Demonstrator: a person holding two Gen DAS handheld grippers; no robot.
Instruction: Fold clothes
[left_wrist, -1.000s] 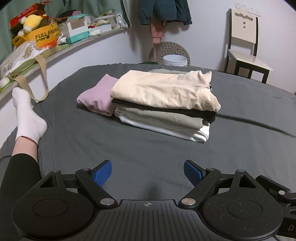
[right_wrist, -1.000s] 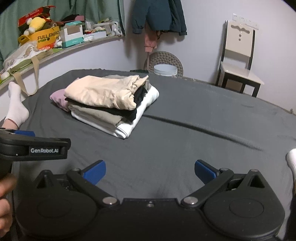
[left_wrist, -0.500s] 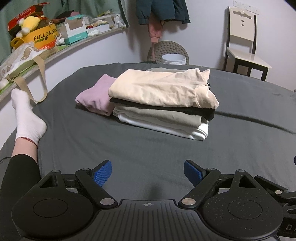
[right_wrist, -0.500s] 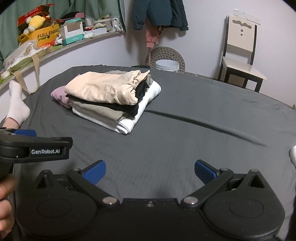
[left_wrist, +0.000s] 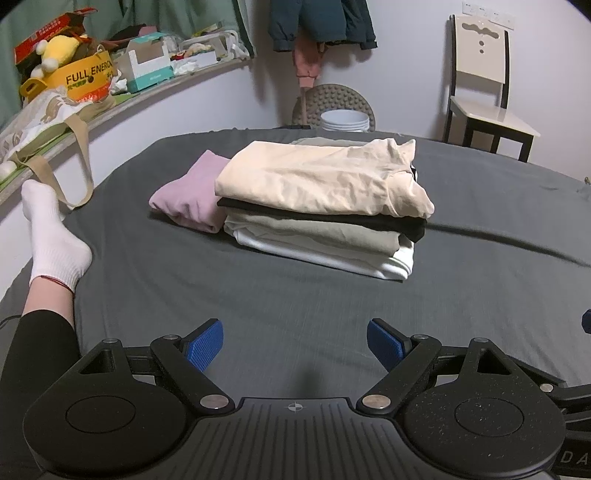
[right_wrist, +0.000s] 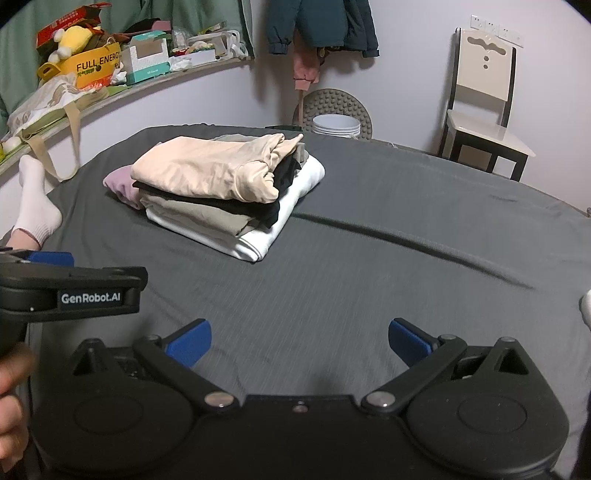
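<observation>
Both tools, left tool and right tool, gape empty; the folded stack lies ahead, well apart, nearer the left.

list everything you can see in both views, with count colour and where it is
folded stack: one pile of four layers, cream on top, then black, beige, white at the bottom, middle of the bed
pink garment: one, folded, touching the stack's left side
bed sheet: one, dark grey, under everything
chair: one, cream with dark frame, far right by the wall
bucket: one, white, beyond the bed
hanging clothes: teal and pink, on the far wall
shelf: one, left wall, holding boxes, a yellow plush and a tote bag
foot: one fully seen, white sock, left edge of the bed
left gripper: black, blue pads, open, empty
right gripper: black, blue pads, open, empty
</observation>
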